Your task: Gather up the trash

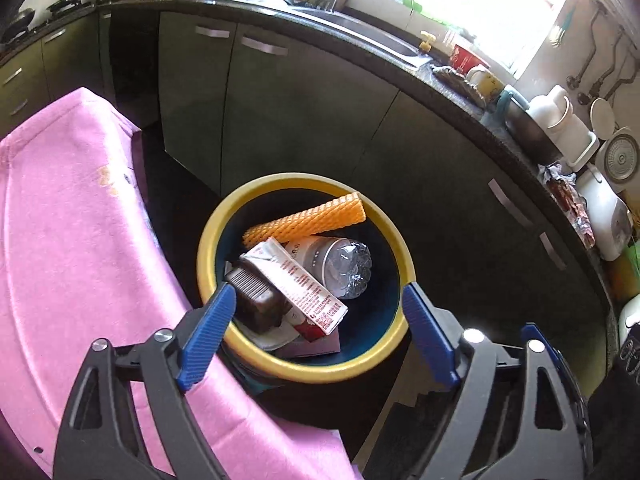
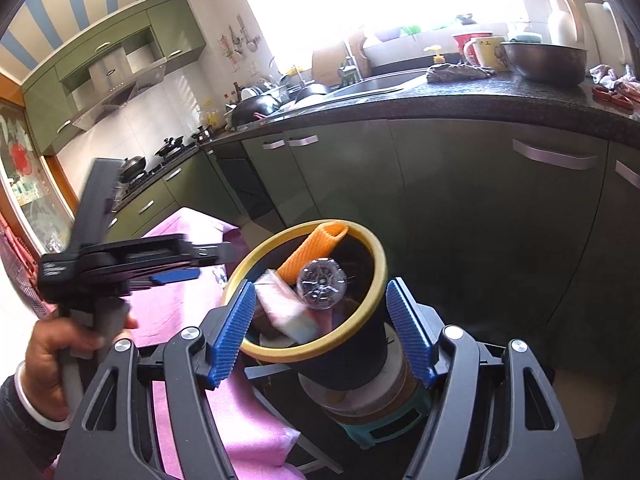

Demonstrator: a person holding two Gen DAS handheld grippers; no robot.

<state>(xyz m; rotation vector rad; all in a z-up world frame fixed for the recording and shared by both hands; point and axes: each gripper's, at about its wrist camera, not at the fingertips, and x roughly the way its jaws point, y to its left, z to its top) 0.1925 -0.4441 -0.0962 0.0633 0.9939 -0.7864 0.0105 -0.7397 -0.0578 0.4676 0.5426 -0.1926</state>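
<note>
Left claw hangs over the yellow-rimmed bin, pointing steeply down into its mouth, fingers spread wide with nothing between the pads; the bin's opening sits framed between the two blue fingertips, directly ahead and below. Trash is already inside the bin: an orange foam net sleeve lies across the far side, long axis running left to right and tilting up at the right end against the rim; a crushed clear plastic bottle lies below it, base toward the camera; a white and red carton lies diagonally over a dark brown ribbed container, which is close under the left fingertip. Whether that fingertip touches the container cannot be told. Right claw is also spread and empty, aimed at the same bin from a lower, more level angle; the bin's near rim lies between its fingertips, so it looks slightly nearer the bin wall, while the left one is over the mouth. In the right wrist view the left claw appears blurred at the left, held by a hand, above the pink cloth on the surface beside the bin. The bin stands on a small stool in front of the green kitchen cabinets. Judgement: with both claws empty, the next move turns away from the bin toward the pink-covered surface at its left, though no loose trash shows there.
</note>
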